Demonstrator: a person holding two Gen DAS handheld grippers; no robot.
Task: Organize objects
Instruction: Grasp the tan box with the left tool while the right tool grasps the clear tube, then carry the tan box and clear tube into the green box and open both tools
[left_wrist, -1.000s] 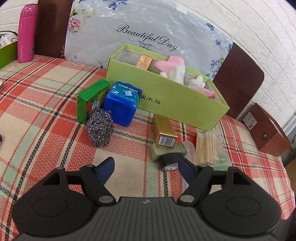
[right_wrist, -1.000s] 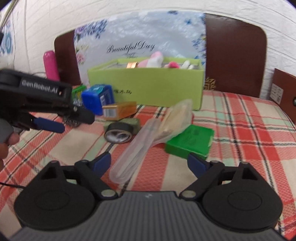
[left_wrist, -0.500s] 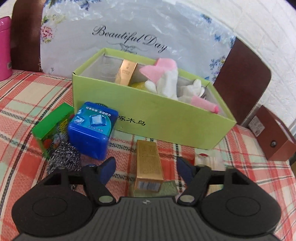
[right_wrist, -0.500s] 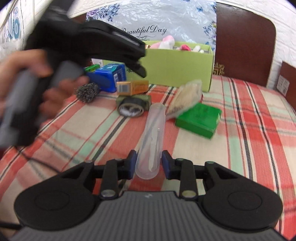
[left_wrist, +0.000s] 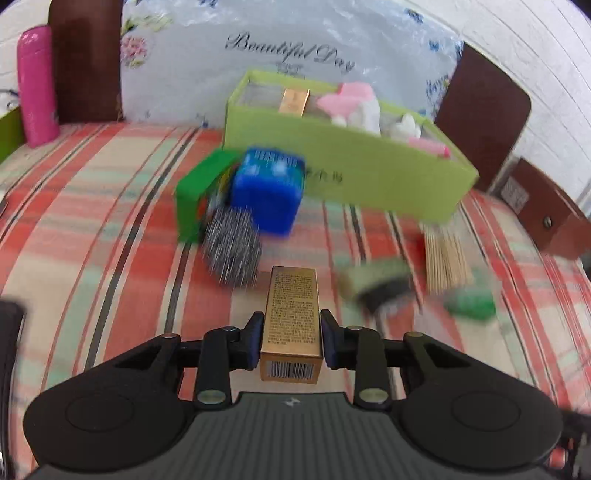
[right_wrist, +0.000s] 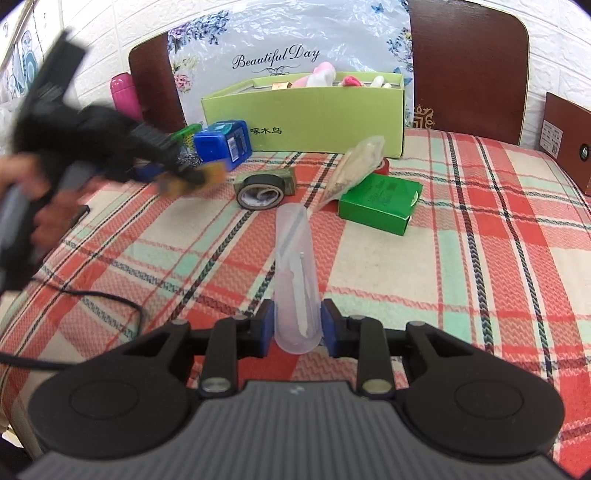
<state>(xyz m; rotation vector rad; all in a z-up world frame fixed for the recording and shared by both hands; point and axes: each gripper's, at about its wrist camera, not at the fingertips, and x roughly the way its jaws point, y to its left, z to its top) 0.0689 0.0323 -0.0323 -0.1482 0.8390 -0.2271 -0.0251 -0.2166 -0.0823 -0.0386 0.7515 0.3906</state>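
My left gripper is shut on a gold box and holds it above the plaid table; in the right wrist view it shows blurred at the left with the box. My right gripper is shut on a clear plastic tube held above the cloth. The light green open box stands at the back with a gold box, pink and white items inside.
A blue container, a green packet, a steel scourer, a tape roll, a toothpick bag and a green box lie on the table. A pink bottle stands far left. A cable crosses the cloth.
My left gripper closed on the gold box and lifted it back from the tape roll. My right gripper closed on the clear tube and raised it off the table.
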